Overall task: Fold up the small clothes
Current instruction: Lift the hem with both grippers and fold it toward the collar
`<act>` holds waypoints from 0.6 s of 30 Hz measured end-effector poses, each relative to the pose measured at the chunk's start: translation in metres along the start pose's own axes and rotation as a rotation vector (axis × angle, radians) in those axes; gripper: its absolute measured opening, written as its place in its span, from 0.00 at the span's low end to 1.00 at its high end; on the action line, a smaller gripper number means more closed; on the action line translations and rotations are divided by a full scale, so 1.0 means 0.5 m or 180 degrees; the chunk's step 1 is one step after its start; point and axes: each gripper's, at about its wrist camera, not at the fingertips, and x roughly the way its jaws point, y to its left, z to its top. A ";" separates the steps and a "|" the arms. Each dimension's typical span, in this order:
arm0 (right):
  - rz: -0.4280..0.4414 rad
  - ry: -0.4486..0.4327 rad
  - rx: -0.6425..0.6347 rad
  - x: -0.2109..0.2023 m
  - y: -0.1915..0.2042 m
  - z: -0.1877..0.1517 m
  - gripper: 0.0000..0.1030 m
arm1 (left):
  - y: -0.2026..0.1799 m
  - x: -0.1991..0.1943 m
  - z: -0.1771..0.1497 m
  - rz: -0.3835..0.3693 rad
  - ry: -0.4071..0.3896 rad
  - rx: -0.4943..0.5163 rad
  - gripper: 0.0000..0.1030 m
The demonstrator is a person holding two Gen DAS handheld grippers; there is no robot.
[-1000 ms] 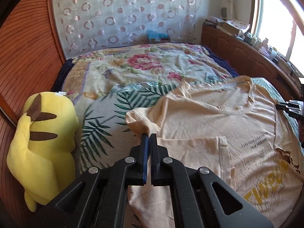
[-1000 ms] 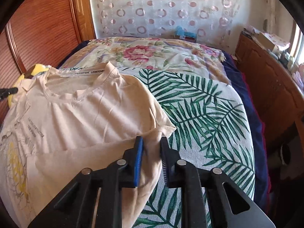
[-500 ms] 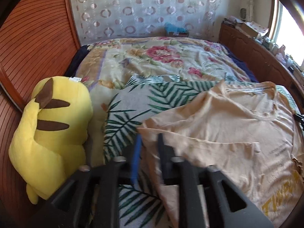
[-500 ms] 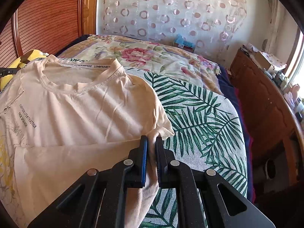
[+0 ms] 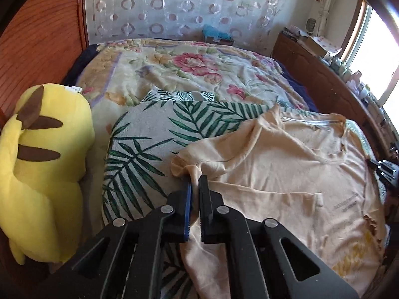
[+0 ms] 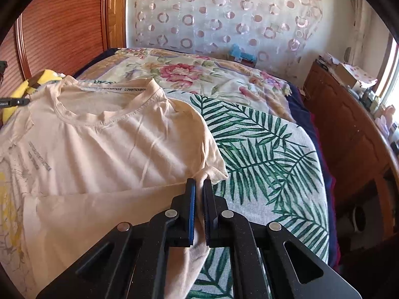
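Observation:
A peach T-shirt (image 5: 286, 169) lies front up on the palm-leaf blanket (image 5: 139, 149), its bottom half folded up over the chest. My left gripper (image 5: 195, 180) is shut on the T-shirt's fabric beside its left sleeve. In the right wrist view the same T-shirt (image 6: 112, 149) shows its collar and grey print. My right gripper (image 6: 199, 184) is shut on the T-shirt beside the other sleeve, over the blanket (image 6: 269, 154). The other gripper's tip shows at the far edge of each view.
A yellow plush toy (image 5: 42, 164) lies at the bed's left side by the wooden headboard (image 5: 37, 44). A floral quilt (image 5: 194, 69) covers the far bed. A wooden bed frame (image 6: 349, 129) with clutter on it runs along the window side.
Both grippers have closed on the shirt's side edges by the sleeves. The left one opened half a second ago and has shut again. Both views have shifted slightly.

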 end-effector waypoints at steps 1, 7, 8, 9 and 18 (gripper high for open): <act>0.0114 -0.0021 0.0069 -0.002 -0.003 0.000 0.05 | -0.009 -0.013 -0.001 0.0000 -0.0045 0.0057 0.06; 0.0252 -0.0358 0.0205 -0.070 -0.005 0.016 0.05 | -0.081 -0.156 -0.020 -0.0080 -0.0454 0.0340 0.05; 0.0260 -0.0443 0.0214 -0.094 -0.005 0.020 0.05 | -0.091 -0.183 -0.026 -0.0099 -0.0534 0.0380 0.05; 0.0275 -0.0515 0.0221 -0.115 -0.005 0.021 0.05 | -0.097 -0.205 -0.031 -0.0115 -0.0597 0.0404 0.05; 0.0366 -0.1028 0.0141 -0.336 0.013 -0.056 0.05 | -0.119 -0.413 -0.137 -0.0207 -0.1092 0.0500 0.05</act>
